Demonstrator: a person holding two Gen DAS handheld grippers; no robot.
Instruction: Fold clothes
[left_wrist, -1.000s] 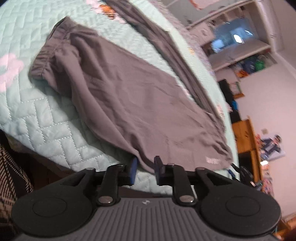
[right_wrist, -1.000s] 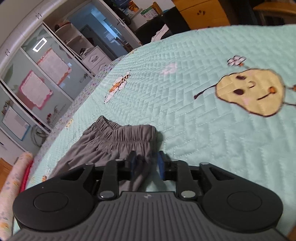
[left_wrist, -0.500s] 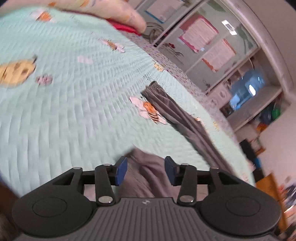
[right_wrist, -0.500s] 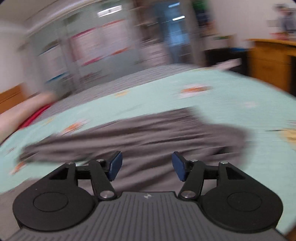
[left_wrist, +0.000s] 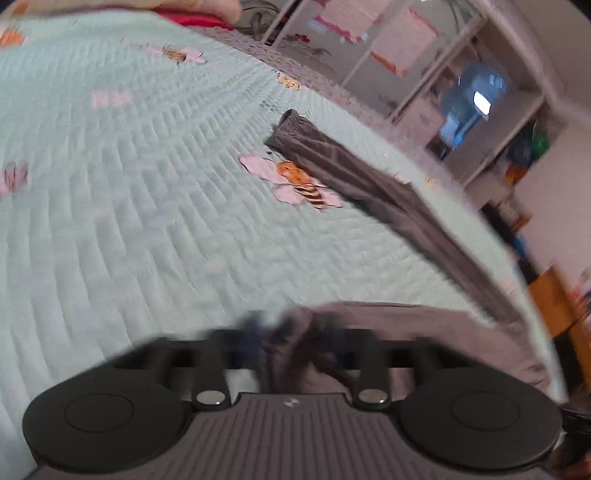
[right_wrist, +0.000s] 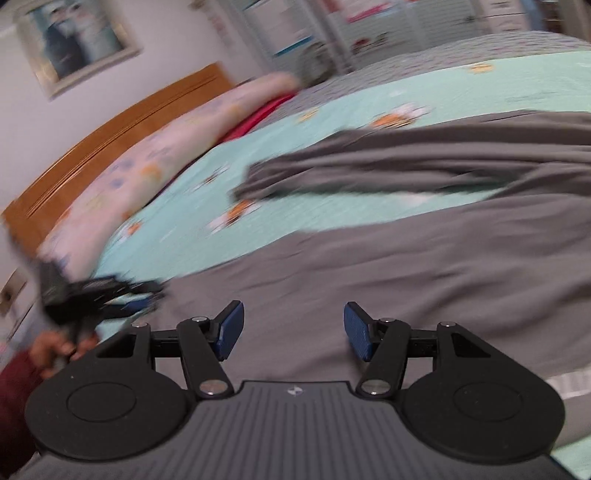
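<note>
Trousers (right_wrist: 424, 266) of grey cloth lie spread across a mint-green quilt (left_wrist: 147, 229) printed with bees and flowers, one leg (left_wrist: 369, 184) stretched away toward the far edge of the bed, the other part bunched close under the cameras.

The left gripper (left_wrist: 291, 332) has just been closing, and its blue pads are blurred but clenched on a fold of the grey cloth, which rises in a crumpled peak between them. In the right wrist view that same gripper (right_wrist: 110, 291) shows at the left edge, held by a hand (right_wrist: 55, 347) in a dark red sleeve (right_wrist: 14, 398), its tip at the corner of the cloth.

The right gripper (right_wrist: 293, 328) hangs over the broad grey panel with its jaws apart — the blue pads stand well clear of each other and nothing is pinched between them, only flat cloth below.

Beyond the bed sit a rolled pale blanket (right_wrist: 166, 155), a wooden headboard (right_wrist: 110, 125) and a framed picture (right_wrist: 77, 40) on the wall — in the left view, shelves (left_wrist: 461, 92) too.
</note>
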